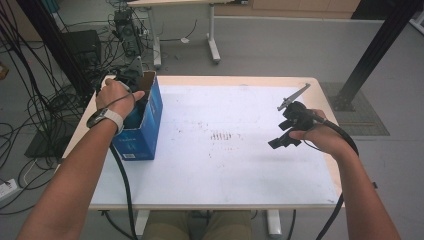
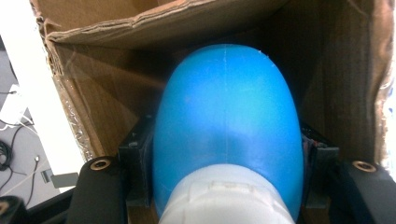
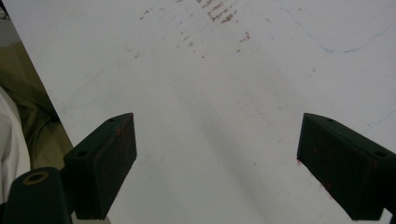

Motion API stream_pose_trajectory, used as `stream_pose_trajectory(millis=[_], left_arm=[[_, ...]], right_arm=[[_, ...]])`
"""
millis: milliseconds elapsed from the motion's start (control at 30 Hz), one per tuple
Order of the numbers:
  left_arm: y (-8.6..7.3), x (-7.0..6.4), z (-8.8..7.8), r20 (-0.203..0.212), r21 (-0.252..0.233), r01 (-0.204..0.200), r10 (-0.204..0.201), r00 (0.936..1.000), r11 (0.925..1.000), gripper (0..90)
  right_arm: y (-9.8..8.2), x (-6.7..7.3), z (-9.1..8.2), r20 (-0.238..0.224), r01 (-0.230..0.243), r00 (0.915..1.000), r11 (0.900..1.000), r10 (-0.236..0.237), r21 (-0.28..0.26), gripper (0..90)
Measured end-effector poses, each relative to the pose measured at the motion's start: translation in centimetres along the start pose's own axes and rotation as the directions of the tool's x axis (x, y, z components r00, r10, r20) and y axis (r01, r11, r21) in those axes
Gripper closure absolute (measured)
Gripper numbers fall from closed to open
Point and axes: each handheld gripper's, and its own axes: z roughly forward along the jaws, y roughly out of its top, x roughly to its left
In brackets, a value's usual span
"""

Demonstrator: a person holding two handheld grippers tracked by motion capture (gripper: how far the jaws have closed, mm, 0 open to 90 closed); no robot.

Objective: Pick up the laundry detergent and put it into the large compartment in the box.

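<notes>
A blue cardboard box (image 1: 145, 125) with an open top stands at the left edge of the white table (image 1: 225, 170). My left gripper (image 1: 134, 92) reaches down into it, mostly hidden by the hand. In the left gripper view, my left gripper (image 2: 226, 149) is shut on a rounded blue plastic bottle (image 2: 226, 116) with a white cap (image 2: 224, 196), inside the brown box walls (image 2: 88, 98). My right gripper (image 1: 281, 134) hovers over the right part of the table. In the right gripper view, my right gripper (image 3: 215, 126) stands open with nothing between its jaws above the white surface (image 3: 210, 70).
Brown scuff marks (image 1: 222, 135) dot the table's middle. Cables (image 1: 30, 100) and dark equipment crowd the floor to the left of the table. A black frame post (image 1: 380, 45) rises at the back right. Another table's legs (image 1: 212, 35) stand behind.
</notes>
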Motion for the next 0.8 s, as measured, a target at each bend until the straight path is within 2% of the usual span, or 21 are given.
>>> stream_pose_trajectory(millis=[800], left_arm=[[-0.23,0.10,0.04,0.000,-0.006,0.004,-0.004,1.0000,1.0000,37.3]], right_arm=[[0.11,0.17,-0.16,0.004,0.007,1.0000,1.000,-0.007,0.004,12.0]])
